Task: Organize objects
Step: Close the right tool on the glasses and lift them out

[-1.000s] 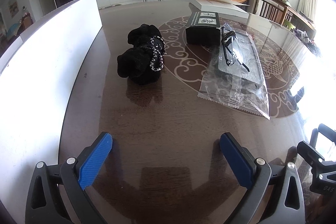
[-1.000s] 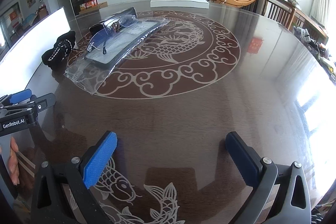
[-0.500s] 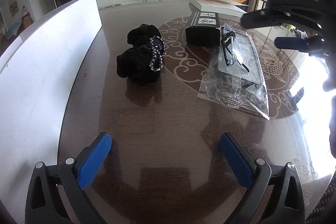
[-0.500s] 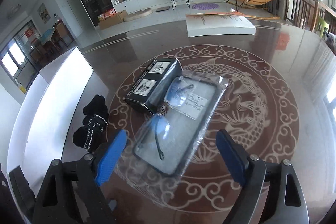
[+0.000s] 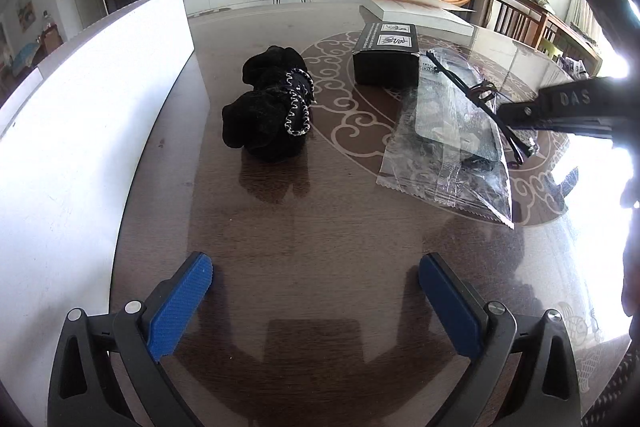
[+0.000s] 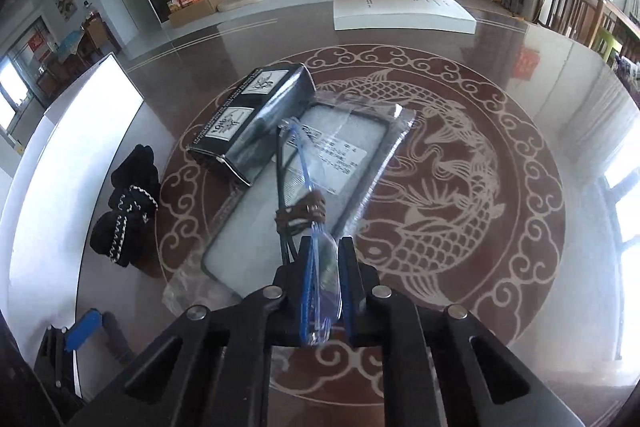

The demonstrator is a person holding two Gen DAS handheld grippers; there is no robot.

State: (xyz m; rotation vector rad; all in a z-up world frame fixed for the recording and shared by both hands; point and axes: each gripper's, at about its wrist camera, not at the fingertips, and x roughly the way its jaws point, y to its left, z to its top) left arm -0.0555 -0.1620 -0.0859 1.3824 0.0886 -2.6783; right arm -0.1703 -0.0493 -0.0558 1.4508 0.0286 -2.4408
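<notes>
A pair of blue-framed clear glasses (image 6: pixel 308 211) lies over a clear plastic bag (image 6: pixel 352 163) holding a dark flat case. My right gripper (image 6: pixel 324 259) has its jaws closing tight on one lens, and both pads press on it. In the left wrist view the glasses (image 5: pixel 480 93) reach under the right gripper's black body (image 5: pixel 568 107). A black box (image 5: pixel 386 61) stands just behind the bag (image 5: pixel 444 147). A black scrunchie with a silver chain (image 5: pixel 268 111) lies left of it. My left gripper (image 5: pixel 316 291) hovers open over bare table, holding nothing.
A tall white board (image 5: pixel 80 115) runs along the left side of the dark patterned table (image 5: pixel 320 219). A flat white box (image 5: pixel 412 13) lies at the far edge. Wooden chairs (image 5: pixel 520 23) stand beyond the table's right side.
My right gripper came in over the plastic bag and its jaws went from wide open to shut on the glasses' lens. The left gripper kept still.
</notes>
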